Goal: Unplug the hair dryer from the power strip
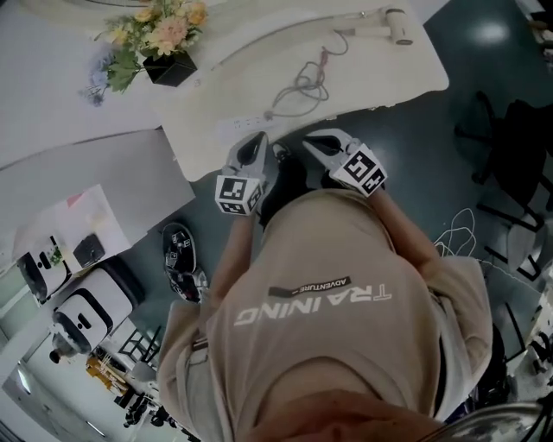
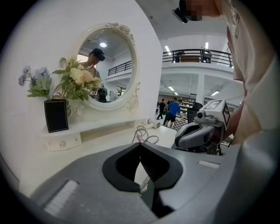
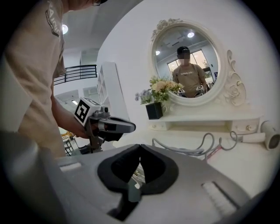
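The white hair dryer (image 1: 390, 23) lies at the far right end of the cream dressing table (image 1: 406, 73). Its grey cord (image 1: 304, 84) coils back to a white power strip (image 1: 244, 127) near the table's front edge. My left gripper (image 1: 258, 140) hovers just in front of the strip, jaws shut on nothing. My right gripper (image 1: 311, 144) is beside it, also shut and empty. The left gripper view shows the cord (image 2: 142, 134), the dryer (image 2: 154, 124) and the right gripper (image 2: 197, 134). The right gripper view shows the cord (image 3: 199, 148), the dryer (image 3: 266, 136) and the left gripper (image 3: 114, 127).
A black vase of flowers (image 1: 164, 47) stands at the table's left end, under an oval mirror (image 3: 190, 65). A grey tabletop (image 1: 78, 181) adjoins on the left. A black chair (image 1: 518, 164) and loose cables (image 1: 458, 233) are on the dark floor to the right.
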Available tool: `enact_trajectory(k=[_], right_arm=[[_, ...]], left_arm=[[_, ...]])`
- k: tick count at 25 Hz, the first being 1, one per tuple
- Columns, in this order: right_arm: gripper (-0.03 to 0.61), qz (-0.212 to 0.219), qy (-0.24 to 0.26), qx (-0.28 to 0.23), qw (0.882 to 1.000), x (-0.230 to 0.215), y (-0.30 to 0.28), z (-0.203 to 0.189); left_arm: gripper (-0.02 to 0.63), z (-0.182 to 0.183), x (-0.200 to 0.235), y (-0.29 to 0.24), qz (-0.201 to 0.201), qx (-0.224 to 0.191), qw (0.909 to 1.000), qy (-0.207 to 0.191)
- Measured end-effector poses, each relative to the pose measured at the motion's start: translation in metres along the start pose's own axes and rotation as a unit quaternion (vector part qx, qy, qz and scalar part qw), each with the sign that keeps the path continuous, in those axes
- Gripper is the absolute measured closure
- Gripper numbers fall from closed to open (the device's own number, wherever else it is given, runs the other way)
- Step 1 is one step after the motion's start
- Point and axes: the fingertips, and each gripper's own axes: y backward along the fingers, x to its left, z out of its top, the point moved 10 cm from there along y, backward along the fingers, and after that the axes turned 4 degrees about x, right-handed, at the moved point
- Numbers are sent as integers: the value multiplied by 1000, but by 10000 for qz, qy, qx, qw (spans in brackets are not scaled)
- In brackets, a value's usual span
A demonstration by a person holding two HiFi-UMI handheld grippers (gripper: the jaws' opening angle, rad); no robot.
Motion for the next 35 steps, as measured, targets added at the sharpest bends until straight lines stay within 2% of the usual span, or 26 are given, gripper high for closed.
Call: enact_trajectory(k=[6, 9, 12, 17, 22, 26, 30, 35], right_arm=[[575, -322, -365, 703, 9963, -11, -42, -5], [574, -597, -391, 901, 9934, -15, -69, -1], [575, -815, -351, 1052, 9905, -15, -95, 2], [575, -1200, -470, 1253, 9837, -15, -128, 0], [574, -1386, -710, 1292, 9793, -17, -143, -2], [574, -1356, -720, 1349, 9789, -21, -150, -3], [574, -1194, -574, 1498, 9798, -27, -152, -5], [574, -929, -98, 1954, 9763, -30, -158, -11]], left_arm=[[607, -8, 41, -8, -623, 232, 9972, -348], [607, -12, 64, -12, -952, 283, 9931, -622], [607, -14, 86, -20, -1309, 290, 9886, -683], [607, -22, 111, -39, -1881, 502, 9763, -941], [606, -25, 119, -58, -2358, 861, 9604, -1209], [606, -24, 113, -68, -2528, 1052, 9517, -1386], [604, -26, 102, -83, -2500, 1159, 9459, -1713], [575, -26, 98, -87, -2483, 1215, 9463, -1677]])
